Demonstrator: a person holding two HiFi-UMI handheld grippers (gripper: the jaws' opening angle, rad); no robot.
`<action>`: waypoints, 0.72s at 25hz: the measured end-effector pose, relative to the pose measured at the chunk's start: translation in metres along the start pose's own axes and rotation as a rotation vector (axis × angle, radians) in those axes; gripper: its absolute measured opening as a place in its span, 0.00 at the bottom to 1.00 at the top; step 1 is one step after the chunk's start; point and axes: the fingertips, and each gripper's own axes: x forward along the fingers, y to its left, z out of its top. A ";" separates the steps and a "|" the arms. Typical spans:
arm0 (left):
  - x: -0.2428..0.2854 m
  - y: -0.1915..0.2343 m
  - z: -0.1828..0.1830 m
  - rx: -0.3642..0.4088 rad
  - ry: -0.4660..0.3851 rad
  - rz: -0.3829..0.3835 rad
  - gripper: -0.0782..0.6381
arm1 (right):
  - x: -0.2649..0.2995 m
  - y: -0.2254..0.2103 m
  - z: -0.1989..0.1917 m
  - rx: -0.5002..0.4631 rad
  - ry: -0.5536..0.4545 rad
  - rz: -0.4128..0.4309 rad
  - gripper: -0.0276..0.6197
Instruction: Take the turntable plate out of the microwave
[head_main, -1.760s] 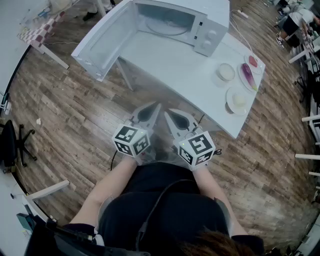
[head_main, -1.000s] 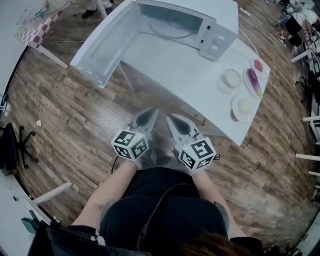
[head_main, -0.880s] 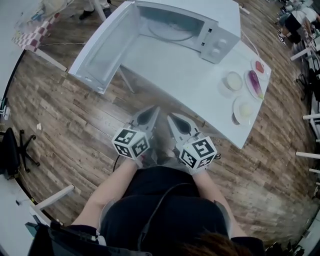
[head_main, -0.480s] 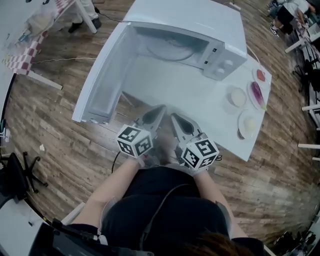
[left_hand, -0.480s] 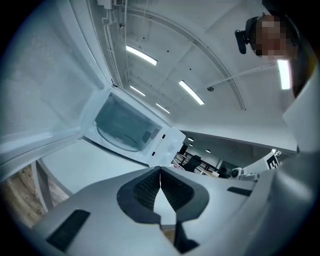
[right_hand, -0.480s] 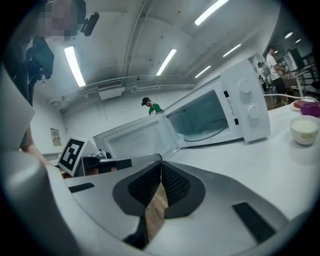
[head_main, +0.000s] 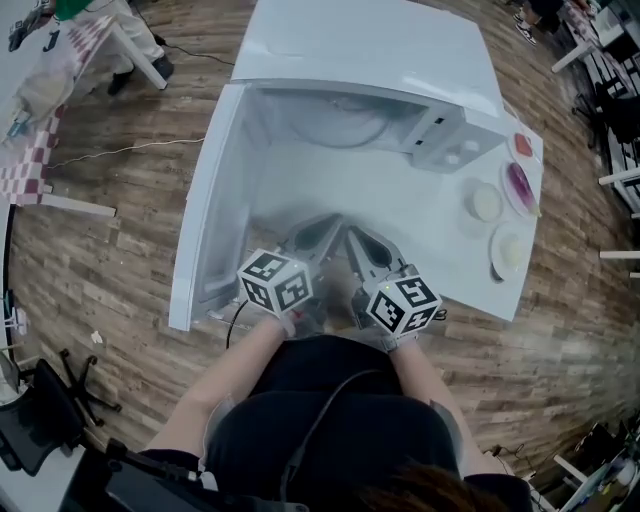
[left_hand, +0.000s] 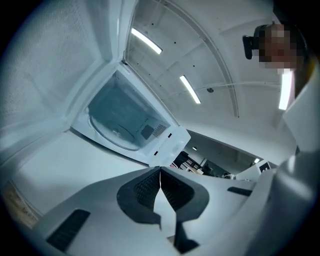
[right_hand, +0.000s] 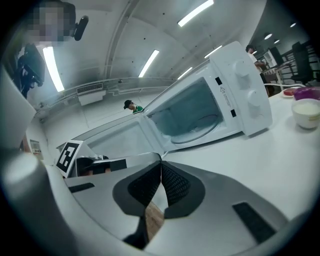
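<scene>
A white microwave (head_main: 365, 50) stands on the white table (head_main: 430, 235) with its door (head_main: 205, 210) swung wide open to the left. The glass turntable plate (head_main: 345, 125) lies inside the cavity, also visible in the left gripper view (left_hand: 114, 134) and the right gripper view (right_hand: 197, 131). My left gripper (head_main: 336, 220) and right gripper (head_main: 350, 232) hang side by side over the table's near part, in front of the open cavity and well short of the plate. Both are shut with nothing between the jaws, left (left_hand: 160, 170) and right (right_hand: 161, 162).
To the right of the microwave stand a small bowl (head_main: 486, 202), a plate with a purple vegetable (head_main: 520, 185), another plate (head_main: 510, 250) and a red item (head_main: 523, 145). The bowl (right_hand: 306, 112) shows at the right gripper view's edge. Wooden floor surrounds the table.
Both grippers have moved forward from over the floor to over the table's near part, towards the open microwave. The microwave now looks larger and nearer. The jaws stayed shut.
</scene>
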 end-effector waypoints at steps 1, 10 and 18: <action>0.001 0.003 0.001 -0.020 0.002 -0.010 0.13 | 0.004 -0.001 0.000 0.010 -0.002 -0.011 0.07; 0.013 0.024 0.011 -0.225 -0.079 -0.020 0.13 | 0.010 -0.032 0.004 0.110 -0.026 -0.106 0.07; 0.021 0.047 0.018 -0.338 -0.128 0.055 0.13 | 0.045 -0.070 0.018 0.365 -0.049 -0.091 0.07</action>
